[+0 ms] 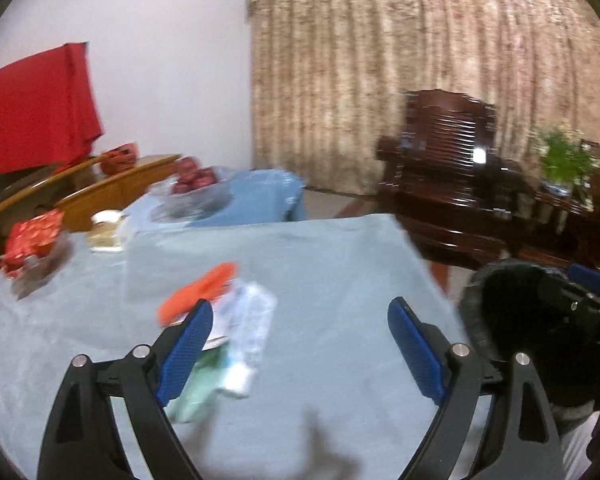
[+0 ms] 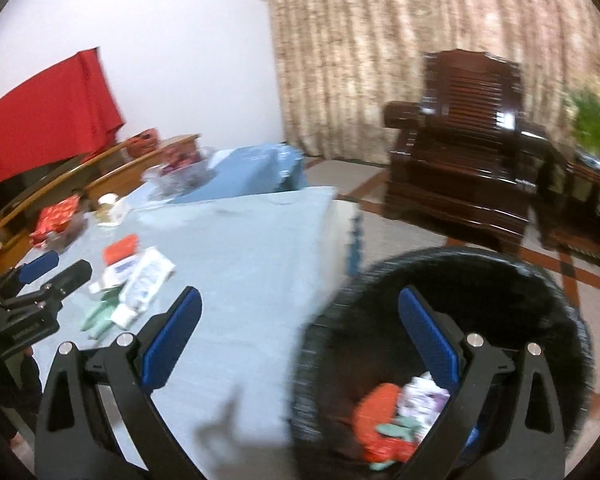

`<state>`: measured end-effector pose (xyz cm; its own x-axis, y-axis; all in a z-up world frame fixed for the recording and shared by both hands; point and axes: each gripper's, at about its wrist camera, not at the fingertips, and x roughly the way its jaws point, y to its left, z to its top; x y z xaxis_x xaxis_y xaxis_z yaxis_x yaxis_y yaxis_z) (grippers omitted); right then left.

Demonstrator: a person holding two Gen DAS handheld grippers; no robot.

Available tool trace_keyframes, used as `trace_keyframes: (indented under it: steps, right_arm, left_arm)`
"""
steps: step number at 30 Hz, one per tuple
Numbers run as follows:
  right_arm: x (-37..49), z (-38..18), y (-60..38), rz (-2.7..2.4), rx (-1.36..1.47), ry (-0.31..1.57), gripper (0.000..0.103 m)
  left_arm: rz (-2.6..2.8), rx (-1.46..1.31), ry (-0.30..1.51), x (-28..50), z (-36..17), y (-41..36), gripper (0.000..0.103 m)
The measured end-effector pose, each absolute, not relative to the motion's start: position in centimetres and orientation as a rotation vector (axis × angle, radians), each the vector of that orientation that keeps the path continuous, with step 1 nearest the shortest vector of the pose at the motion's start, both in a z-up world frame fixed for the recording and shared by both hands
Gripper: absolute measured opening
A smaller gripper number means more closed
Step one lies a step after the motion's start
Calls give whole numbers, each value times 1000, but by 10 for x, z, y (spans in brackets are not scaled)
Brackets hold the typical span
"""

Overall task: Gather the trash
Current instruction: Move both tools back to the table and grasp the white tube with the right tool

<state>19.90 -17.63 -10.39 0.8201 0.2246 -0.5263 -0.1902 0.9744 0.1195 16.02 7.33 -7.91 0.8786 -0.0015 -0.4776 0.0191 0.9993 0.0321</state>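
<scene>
Wrappers [image 2: 136, 276] litter cloth [image 2: 240, 248]; armchair [image 2: 460, 168], seemingly plant [image 2: 596, 120], stand beyond.

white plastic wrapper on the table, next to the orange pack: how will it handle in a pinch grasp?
The white plastic wrapper looks thin and crinkled, so probably floppy and very light; it should crumple between the pads. Its glossy film may slip. It overlaps the orange pack and green wrapper, so a push would likely drag them along.

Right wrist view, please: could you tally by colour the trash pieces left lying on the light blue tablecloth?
Orange flat packet: 1
White pieces, a squeeze tube and a small blue-printed packet: 2
Green soft packet: 1
Total: 4
</scene>
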Motion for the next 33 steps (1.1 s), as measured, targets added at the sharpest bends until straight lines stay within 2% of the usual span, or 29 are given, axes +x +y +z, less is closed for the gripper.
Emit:
trace_keyframes:
  steps: [14,33]
  right_arm:
    - [234,-131,-40,381,27,617,96]
    - [263,-197,61,438,-93,810,96]
  left_arm:
    - [174,-3,571,152,-113,188,87]
    - [217,-40,630,165,-137,242,87]
